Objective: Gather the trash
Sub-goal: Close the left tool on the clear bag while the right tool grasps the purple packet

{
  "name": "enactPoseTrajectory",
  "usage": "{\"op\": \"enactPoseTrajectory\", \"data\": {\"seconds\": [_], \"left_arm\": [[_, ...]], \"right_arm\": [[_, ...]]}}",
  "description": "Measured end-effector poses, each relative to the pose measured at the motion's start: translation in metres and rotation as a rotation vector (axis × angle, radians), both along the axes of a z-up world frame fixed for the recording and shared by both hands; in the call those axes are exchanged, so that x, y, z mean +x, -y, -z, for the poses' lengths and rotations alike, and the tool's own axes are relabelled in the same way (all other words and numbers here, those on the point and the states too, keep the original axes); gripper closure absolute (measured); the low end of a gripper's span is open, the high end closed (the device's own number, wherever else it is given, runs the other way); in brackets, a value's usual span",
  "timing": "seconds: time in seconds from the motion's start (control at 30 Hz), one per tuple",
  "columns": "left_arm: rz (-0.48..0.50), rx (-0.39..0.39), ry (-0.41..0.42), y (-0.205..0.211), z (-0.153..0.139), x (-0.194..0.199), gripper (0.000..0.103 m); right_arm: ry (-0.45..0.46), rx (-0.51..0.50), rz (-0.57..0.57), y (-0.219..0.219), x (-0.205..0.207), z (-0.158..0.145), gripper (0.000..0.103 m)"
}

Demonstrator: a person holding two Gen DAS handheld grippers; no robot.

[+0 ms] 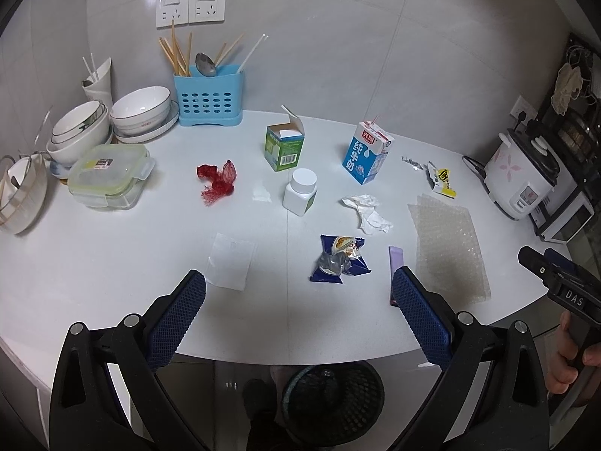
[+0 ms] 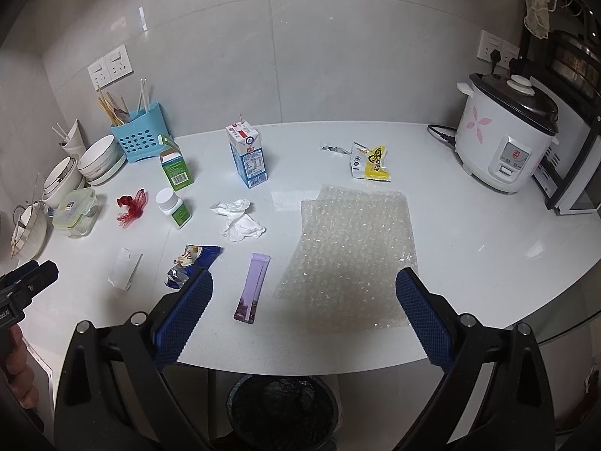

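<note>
Left gripper [image 1: 298,306]: jaws wide, empty, above counter [image 1: 112,263] front edge. Right gripper [image 2: 304,302]: jaws wide, empty, over bubble wrap [image 2: 353,248].

Trash on counter, all loose and apart:
- red net [image 1: 219,179], left;
- green box [image 1: 284,147], flap open, upright;
- milk carton [image 1: 366,152], upright;
- white bottle [image 1: 301,191], upright, near box;
- tissue [image 1: 366,212], crumpled, centre;
- blue wrapper [image 1: 340,259], front;
- purple sachet [image 2: 251,287], beside bubble wrap;
- yellow wrapper [image 2: 370,161], back right;
- clear bag [image 1: 231,265], flat.

Bin [image 2: 283,409]: on floor below counter edge.
</note>
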State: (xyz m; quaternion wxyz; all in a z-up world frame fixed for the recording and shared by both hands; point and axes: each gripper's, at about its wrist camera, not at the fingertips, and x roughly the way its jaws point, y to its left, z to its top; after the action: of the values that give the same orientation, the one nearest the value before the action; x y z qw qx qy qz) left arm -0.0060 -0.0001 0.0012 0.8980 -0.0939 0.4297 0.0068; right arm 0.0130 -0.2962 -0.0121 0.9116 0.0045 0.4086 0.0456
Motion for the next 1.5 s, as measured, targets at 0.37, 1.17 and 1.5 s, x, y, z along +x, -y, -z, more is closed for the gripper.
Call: {"op": "enactPoseTrajectory", "data": {"seconds": [0.37,1.17,1.5], "left_arm": [[-0.036,0.005,-0.044,-0.033,0.02,0.019,0.006],[0.039,-0.006,-0.28,-0.092,0.141,0.091,0.006],[0.07,0.004,-0.329,-0.091,0.162,0.11,0.008]], "right_arm": [[-0.051,-0.006,-0.002,-0.024,0.026,0.021,0.009],[-0.319,-0.076,0.044,-0.077,0.094,0.129,0.014],[-0.412,-0.051,0.072,-0.088,0.109,0.157,0.033]]}}
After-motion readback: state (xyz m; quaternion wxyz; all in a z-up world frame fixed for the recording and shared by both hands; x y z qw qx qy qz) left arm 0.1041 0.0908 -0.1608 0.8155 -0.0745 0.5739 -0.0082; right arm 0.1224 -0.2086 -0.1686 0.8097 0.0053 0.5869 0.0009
